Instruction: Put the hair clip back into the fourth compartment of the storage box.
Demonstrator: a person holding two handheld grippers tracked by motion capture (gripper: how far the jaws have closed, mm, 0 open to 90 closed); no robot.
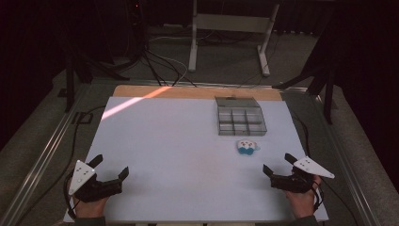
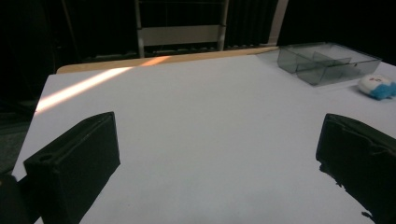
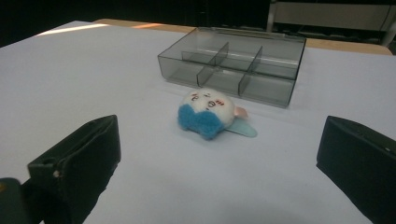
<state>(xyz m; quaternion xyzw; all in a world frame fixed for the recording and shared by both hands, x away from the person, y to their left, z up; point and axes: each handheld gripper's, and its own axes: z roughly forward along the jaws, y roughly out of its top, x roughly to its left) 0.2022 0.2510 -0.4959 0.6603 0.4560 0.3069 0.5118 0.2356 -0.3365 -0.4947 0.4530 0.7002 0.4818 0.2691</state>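
High view: both grippers wait at the near edge, wide open, holding nothing.
Left gripper (image 1: 111,175) and right gripper (image 1: 275,164) look ready; toy (image 1: 246,147) lies far right, just beside box (image 1: 240,116).

- Left claw (image 1: 111,165): black blocky jaws, a pale three-cornered plate with small dots on top, a dark cable trailing.
- Right claw (image 1: 276,164): the same black build and pale plate.
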